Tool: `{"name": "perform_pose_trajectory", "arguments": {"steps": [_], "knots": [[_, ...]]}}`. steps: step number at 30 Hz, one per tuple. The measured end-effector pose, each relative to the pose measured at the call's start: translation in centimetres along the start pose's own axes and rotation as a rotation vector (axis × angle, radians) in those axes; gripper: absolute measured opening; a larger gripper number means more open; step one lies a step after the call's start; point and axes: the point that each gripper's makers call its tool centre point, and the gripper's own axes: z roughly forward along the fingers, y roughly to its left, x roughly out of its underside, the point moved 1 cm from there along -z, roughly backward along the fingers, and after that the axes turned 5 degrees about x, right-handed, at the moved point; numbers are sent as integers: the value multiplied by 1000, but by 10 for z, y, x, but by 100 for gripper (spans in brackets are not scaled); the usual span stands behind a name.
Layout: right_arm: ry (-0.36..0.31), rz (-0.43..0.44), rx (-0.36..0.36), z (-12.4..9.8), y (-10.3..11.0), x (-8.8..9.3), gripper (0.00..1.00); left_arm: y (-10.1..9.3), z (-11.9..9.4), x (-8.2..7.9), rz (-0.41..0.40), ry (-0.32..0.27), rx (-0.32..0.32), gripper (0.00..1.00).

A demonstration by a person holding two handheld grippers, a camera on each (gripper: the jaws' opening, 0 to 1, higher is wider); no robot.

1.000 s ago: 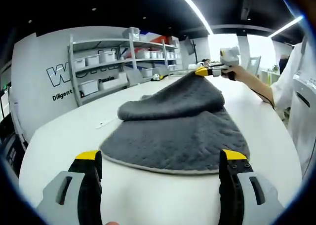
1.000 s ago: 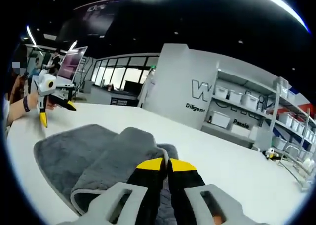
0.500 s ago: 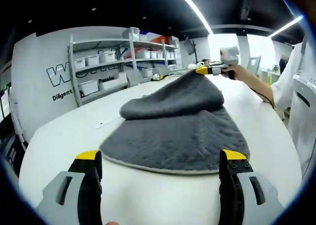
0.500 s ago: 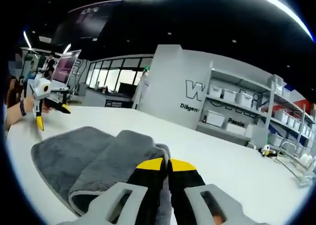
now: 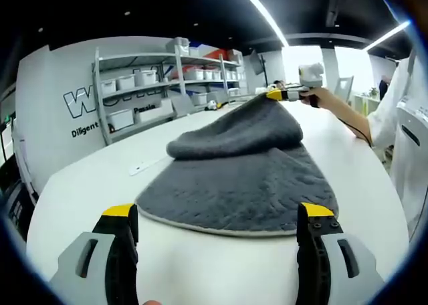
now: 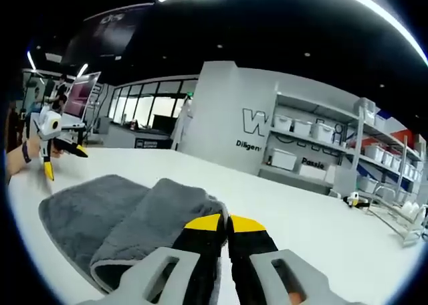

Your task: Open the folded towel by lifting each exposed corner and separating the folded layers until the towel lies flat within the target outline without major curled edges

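Two grippers: right gripper jaws pinch lifted towel corner; left gripper jaws gape before it.

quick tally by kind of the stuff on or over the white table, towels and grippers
grey towel: 1
grippers: 2, the left gripper with jaws wide apart, the right gripper clamped on the towel's lifted corner
Total: 3
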Motion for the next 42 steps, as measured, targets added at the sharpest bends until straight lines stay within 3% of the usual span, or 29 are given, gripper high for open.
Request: {"name": "perform_pose_trajectory", "arguments": {"steps": [42], "knots": [[-9, 82, 133, -15, -54, 3, 0, 0, 1, 2, 0, 6, 0, 97]]}}
